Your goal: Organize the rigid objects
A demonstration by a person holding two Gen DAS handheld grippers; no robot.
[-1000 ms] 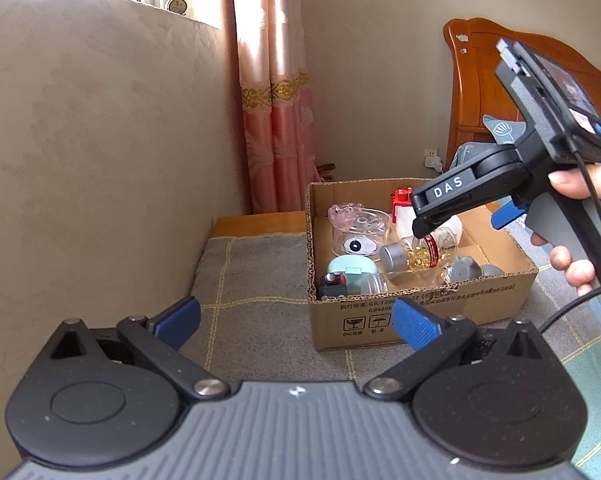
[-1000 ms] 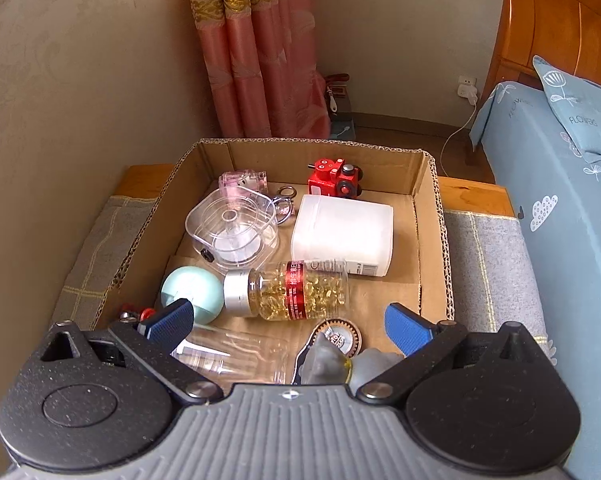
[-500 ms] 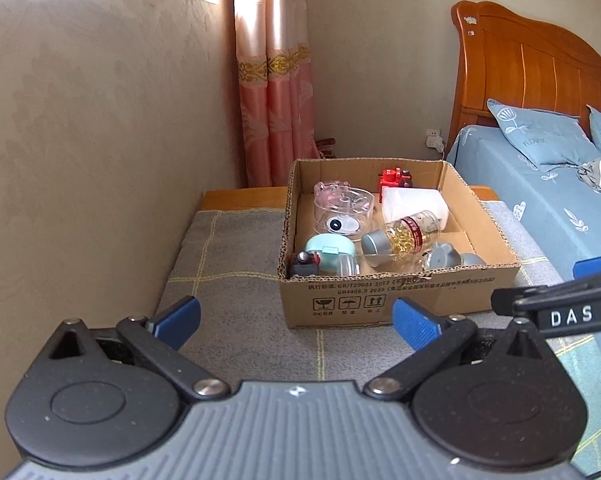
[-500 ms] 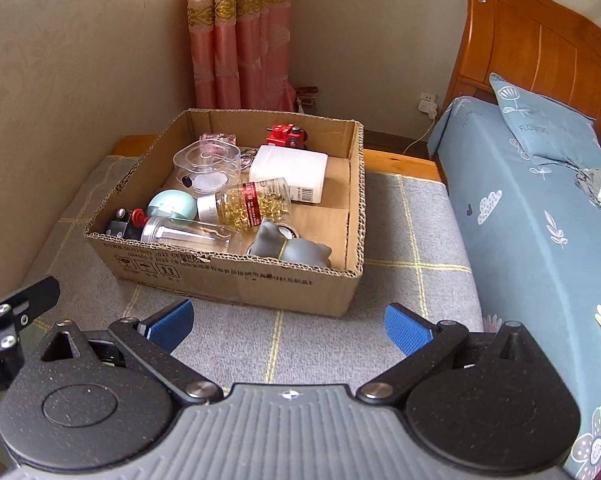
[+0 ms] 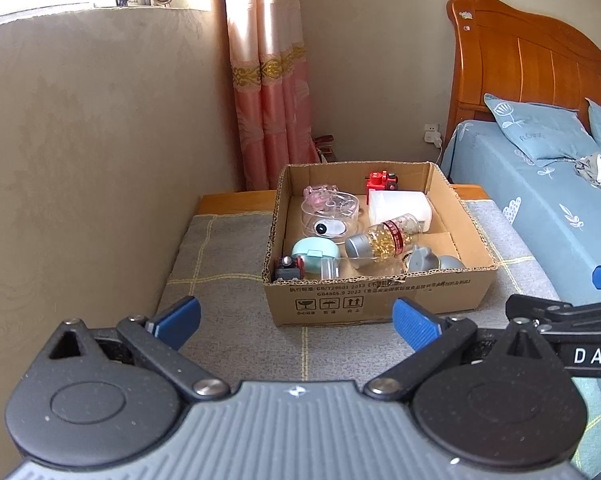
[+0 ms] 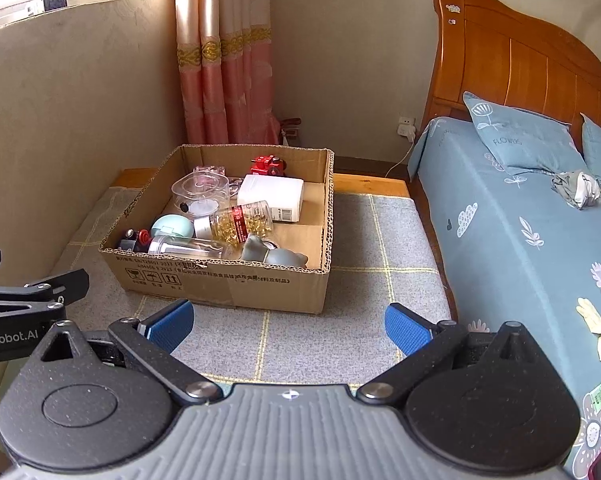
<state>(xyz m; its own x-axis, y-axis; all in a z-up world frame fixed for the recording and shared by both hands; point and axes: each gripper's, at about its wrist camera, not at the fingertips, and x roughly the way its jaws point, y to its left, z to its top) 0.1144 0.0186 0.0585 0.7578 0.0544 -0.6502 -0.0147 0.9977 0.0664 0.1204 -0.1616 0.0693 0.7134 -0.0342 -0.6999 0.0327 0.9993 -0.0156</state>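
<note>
Gray mat (image 6: 340, 240) carries a cardboard box (image 6: 228, 280); inside, a pill bottle (image 6: 236, 222) lies sideways, cap pointing left. Left tool (image 5: 296, 322) and right tool (image 6: 288, 322) both gape empty.

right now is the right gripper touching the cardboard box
Apart. The right wrist view shows bare grey mat between the open right gripper and the cardboard box.

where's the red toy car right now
The red toy car sits at the far end of the cardboard box, against its back wall, just behind the white container.
</note>
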